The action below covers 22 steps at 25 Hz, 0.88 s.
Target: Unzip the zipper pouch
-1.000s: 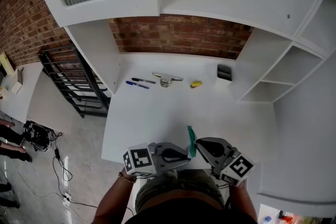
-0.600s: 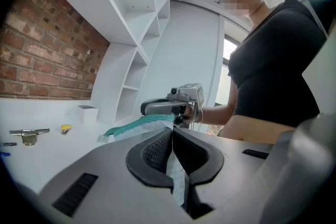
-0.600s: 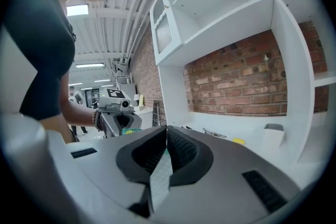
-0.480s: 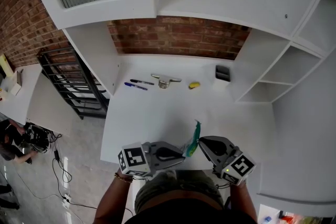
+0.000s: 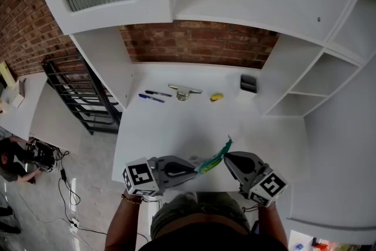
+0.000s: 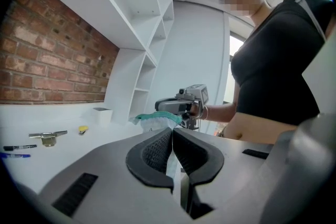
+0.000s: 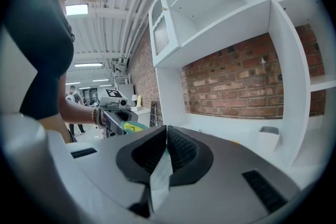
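Pouch [image 5: 212,159] now slants, stretched, since my left gripper [image 5: 193,169] pulled away from my right gripper [image 5: 227,157]; both sets of jaws clamp its fabric, so unzipping looks underway.

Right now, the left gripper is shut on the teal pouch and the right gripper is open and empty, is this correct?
No. The left gripper is shut on the teal pouch, but the right gripper is shut on it too, not open and empty, as the right gripper view shows.
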### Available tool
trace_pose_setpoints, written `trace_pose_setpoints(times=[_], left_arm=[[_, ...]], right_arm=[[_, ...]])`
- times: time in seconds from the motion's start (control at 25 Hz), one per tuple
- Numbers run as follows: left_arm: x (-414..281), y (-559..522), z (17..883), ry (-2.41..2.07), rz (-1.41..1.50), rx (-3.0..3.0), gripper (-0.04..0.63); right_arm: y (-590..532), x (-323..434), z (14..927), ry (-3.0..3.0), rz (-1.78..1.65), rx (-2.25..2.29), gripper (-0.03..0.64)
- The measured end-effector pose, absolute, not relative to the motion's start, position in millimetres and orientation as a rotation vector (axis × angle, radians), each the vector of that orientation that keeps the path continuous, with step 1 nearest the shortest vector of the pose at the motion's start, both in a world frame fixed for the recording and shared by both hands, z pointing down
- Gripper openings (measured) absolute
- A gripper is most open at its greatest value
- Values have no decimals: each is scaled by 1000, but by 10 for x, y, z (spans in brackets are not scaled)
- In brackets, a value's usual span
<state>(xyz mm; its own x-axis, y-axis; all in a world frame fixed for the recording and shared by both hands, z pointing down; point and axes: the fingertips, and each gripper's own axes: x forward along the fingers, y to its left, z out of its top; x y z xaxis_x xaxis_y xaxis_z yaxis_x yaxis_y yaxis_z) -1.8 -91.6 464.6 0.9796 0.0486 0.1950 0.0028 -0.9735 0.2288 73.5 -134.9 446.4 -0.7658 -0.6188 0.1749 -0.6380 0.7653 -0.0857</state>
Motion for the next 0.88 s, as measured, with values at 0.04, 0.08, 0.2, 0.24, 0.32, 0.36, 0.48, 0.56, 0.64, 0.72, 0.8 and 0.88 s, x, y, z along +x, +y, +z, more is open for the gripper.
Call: trace_pose_setpoints(times=[0.04, 0.08, 0.2, 0.24, 0.32, 0.36, 0.48, 0.56, 0.64, 0.72, 0.8, 0.88], left_arm=[[-32, -933, 4653, 27, 299, 2899, 8], [-48, -949, 4659, 17, 301, 2898, 8], [-99, -997, 4660, -12, 284, 2892, 8], [-115, -1012, 4656, -21, 279, 2891, 8], [-132, -1033, 4651, -33, 276, 2891, 8], [-136, -1038, 4651, -37, 277, 2890, 8], [-145, -1046, 4663, -48, 280, 2884, 8], [-150, -1053, 4673, -54, 280, 2883, 8], [-156, -1063, 4683, -63, 285, 2884, 8], [-174, -1079, 4685, -75, 282, 2883, 8], [-211, -1100, 4687, -91, 277, 2879, 8], [-255, -1126, 4698, -114, 279, 2873, 8]], right_arm=[[-1351, 741, 4466, -2820, 206, 1008, 5], [-1354, 749, 4466, -2818, 202, 1009, 5], [-1369, 781, 4464, -2815, 200, 1014, 5], [-1373, 790, 4465, -2814, 199, 1014, 5], [-1372, 801, 4469, -2810, 199, 1013, 5], [-1370, 807, 4471, -2807, 199, 1013, 5], [-1361, 806, 4466, -2808, 194, 1005, 5], [-1365, 808, 4470, -2808, 192, 1005, 5], [-1380, 834, 4493, -2798, 193, 1021, 5], [-1393, 874, 4506, -2788, 199, 1037, 5], [-1404, 916, 4510, -2785, 209, 1052, 5], [-1413, 966, 4514, -2777, 218, 1074, 5]])
